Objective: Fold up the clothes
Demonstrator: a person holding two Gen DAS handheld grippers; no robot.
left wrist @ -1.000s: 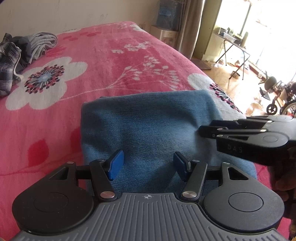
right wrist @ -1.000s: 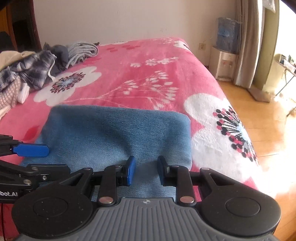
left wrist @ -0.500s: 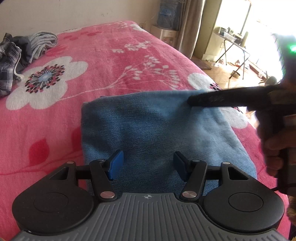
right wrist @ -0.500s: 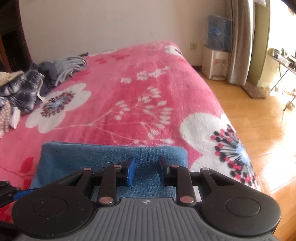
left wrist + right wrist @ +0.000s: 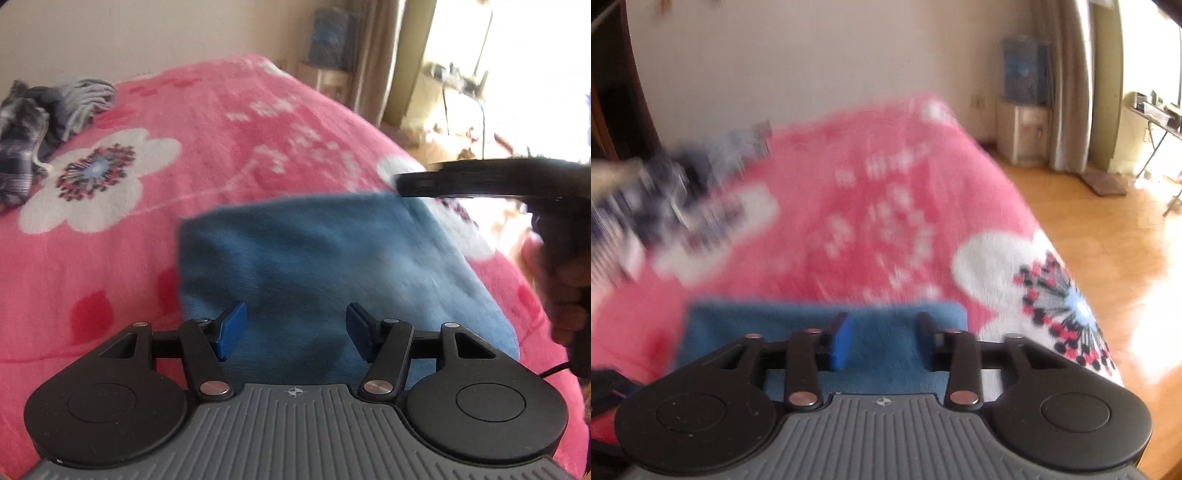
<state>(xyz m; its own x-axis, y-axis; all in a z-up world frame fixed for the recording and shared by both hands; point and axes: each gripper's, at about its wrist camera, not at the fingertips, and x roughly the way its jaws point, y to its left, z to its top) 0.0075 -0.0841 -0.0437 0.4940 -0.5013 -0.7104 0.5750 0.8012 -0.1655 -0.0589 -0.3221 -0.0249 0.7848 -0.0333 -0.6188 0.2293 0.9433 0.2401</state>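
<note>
Denim garment [image 5: 325, 266] lies as a folded rectangle on the pink blanket [image 5: 207, 155], just ahead of left gripper [image 5: 293, 334] and right gripper [image 5: 882, 341], both spread, holding nothing. Crumpled clothes [image 5: 33, 129] far-left look unfolded.

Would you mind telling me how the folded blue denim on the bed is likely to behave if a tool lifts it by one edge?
The folded denim would probably droop and partly unfold, since it is soft cloth lying in loose layers. It looks thick, so likely fairly heavy for its size. On the fuzzy pink blanket it would probably drag rather than slide.
</note>
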